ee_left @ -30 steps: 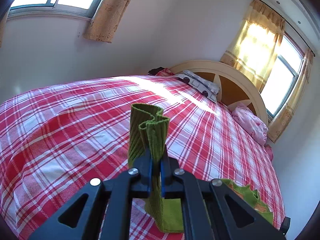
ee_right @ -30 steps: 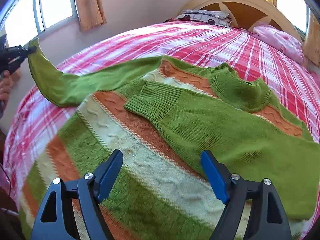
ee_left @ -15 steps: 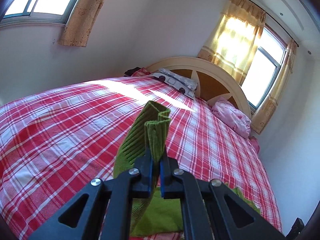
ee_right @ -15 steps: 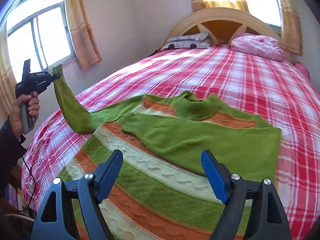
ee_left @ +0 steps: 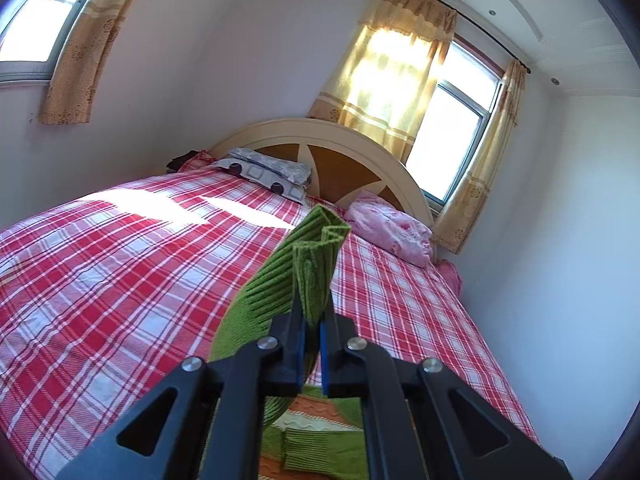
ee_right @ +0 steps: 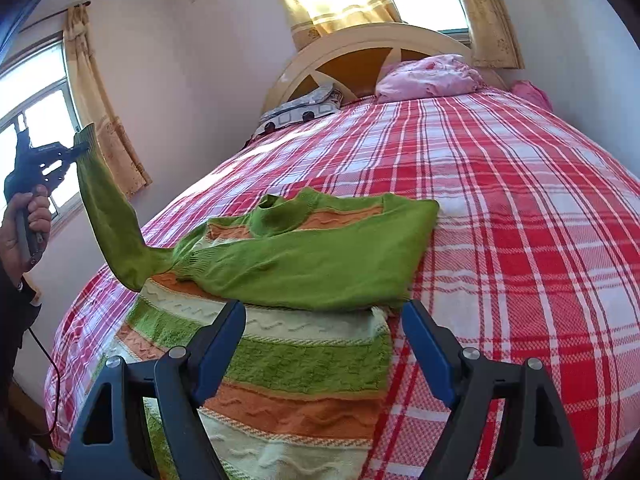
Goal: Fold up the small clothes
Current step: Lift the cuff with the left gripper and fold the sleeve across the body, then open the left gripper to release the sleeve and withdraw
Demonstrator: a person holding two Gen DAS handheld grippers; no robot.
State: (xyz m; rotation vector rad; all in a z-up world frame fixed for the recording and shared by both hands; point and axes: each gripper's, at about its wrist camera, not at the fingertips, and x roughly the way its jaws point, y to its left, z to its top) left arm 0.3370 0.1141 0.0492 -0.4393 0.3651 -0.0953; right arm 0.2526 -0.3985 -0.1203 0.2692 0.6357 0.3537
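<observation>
Sleeve fold in progress on a striped knit sweater.

Lower centre, my left gripper (ee_left: 312, 354) pinches the ribbed cuff (ee_left: 316, 268) of the green sleeve (ee_right: 108, 216); my right gripper (ee_right: 324, 344) hangs spread over the sweater (ee_right: 288, 344), which lies at mid-frame on the plaid bed (ee_right: 520, 240). The knit looks soft, light and limp, so I judge cuffs and hem the surest holds. Pillows (ee_right: 428, 76) lie at the headboard (ee_left: 352, 152) beyond.

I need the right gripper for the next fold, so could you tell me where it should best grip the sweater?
Probably the hem corner between the open right gripper fingers, approached from the sweater's free right edge: it lies flat and unobstructed, while the left gripper holds the sleeve cuff.
</observation>
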